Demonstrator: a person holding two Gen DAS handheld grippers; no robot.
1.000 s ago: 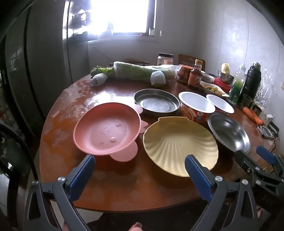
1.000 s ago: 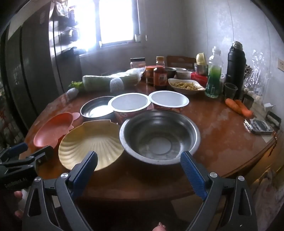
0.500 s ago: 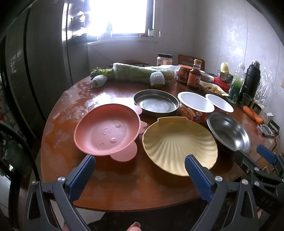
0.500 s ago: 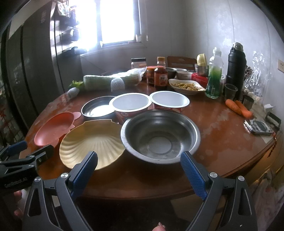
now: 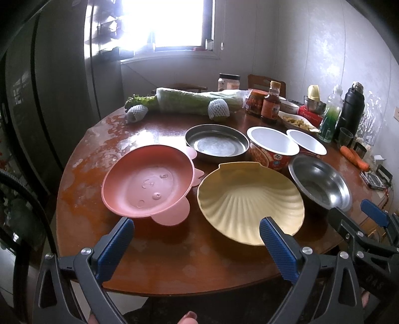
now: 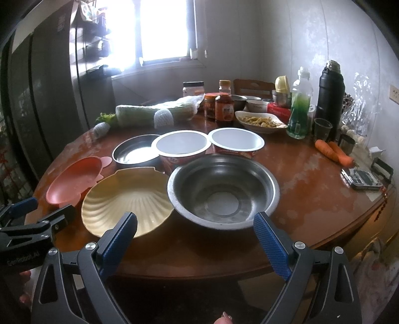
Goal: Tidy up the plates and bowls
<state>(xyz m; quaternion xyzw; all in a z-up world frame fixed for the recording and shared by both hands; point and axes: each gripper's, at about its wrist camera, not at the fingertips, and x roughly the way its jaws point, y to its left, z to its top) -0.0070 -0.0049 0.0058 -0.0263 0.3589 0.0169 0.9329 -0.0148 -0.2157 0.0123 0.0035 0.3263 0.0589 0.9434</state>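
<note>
Plates and bowls: six dishes sit apart on the table (image 5: pixel 159 259), none stacked, so we judge the sorting not yet begun.
Landmark: we place everything from the steel bowl (image 6: pixel 223 188).
Steel bowl: straight ahead of our right gripper (image 6: pixel 195 238), its near rim just beyond and between the two fingers.
Yellow shell plate (image 5: pixel 249 203): just left of the steel bowl, rims touching or nearly so; its fan runs away from us.
Pink plate (image 5: pixel 147 180): further left, beyond the shell plate, with small ears on its rim.
Steel pan (image 5: pixel 217 143): behind and left of the steel bowl.
Two paper bowls (image 6: pixel 182 147): directly behind the steel bowl, side by side.
Left gripper (image 5: pixel 197 239): fingers spread wide, holding nothing; the shell plate's near edge lies by its right finger, the pink plate by its left.
Right gripper state: fingers spread wide, holding nothing.
Key relation: our right hand is nearer the steel bowl, our left nearer the two plates; either needs only a short forward reach.
Surface: round glossy brown wood, patchy with glare, likely slippery.
Room: a bright window (image 5: pixel 172 22) behind; bottles, a black flask (image 6: pixel 329 97), carrots (image 6: pixel 334 152) and wrapped greens crowd the far side.
</note>
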